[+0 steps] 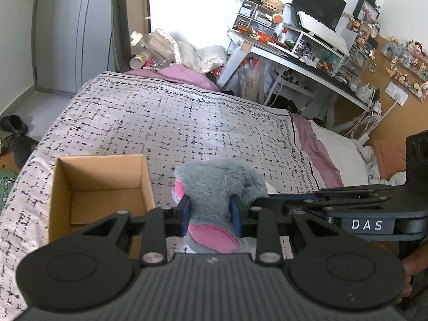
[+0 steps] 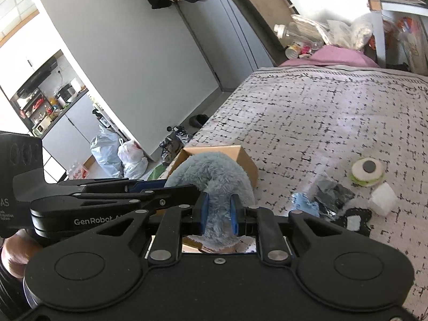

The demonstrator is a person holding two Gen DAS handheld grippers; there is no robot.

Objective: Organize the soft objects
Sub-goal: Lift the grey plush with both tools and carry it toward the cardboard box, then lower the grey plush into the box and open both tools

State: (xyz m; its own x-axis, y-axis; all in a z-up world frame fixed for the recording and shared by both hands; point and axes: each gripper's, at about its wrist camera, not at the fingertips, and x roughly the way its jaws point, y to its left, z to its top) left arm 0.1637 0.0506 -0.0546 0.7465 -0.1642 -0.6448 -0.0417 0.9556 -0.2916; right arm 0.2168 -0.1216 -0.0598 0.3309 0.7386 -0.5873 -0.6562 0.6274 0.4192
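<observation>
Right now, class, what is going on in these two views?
A person holds a gripper in each hand, and both the left gripper and the right gripper are shut on one grey plush toy above the bed. An open cardboard box sits just beside it. More soft items lie on the bedspread.

Daylight filled the room, blowing out the white wall (image 1: pixel 208 8) in the left wrist view and the arched doorway (image 2: pixel 24 34) in the right. Both views stayed sharp, though fisheye distortion curved the edges and darkened the corners.
</observation>
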